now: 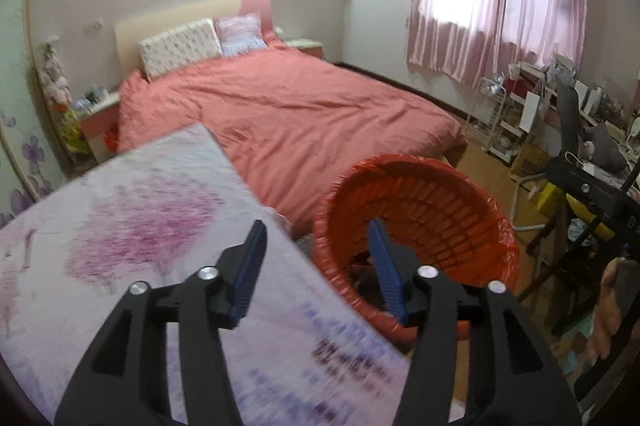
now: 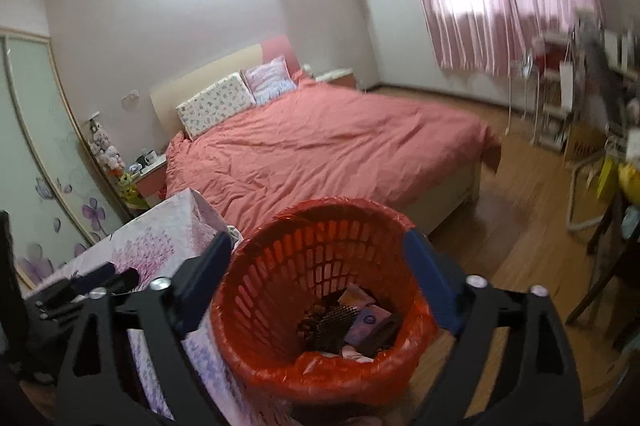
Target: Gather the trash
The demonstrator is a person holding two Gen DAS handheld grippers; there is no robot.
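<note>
Red trash basket [image 2: 320, 290] stands on the wood floor at the foot of the bed [image 2: 328, 141], just beside a floral-print box [image 1: 132, 238]; wrappers and scraps [image 2: 352, 322] lie at its bottom. Right gripper [image 2: 316, 278] spread wide, straddling the basket, pads not seen pressing. Left gripper [image 1: 316, 266] partly open over the rim, nothing between the jaws. Judgement: lattice plastic with a thin crinkly liner — light, a bit flexible, liner slippery; best taken at the stiff rim. Loose wrappers are soft, pinch singly.
</note>
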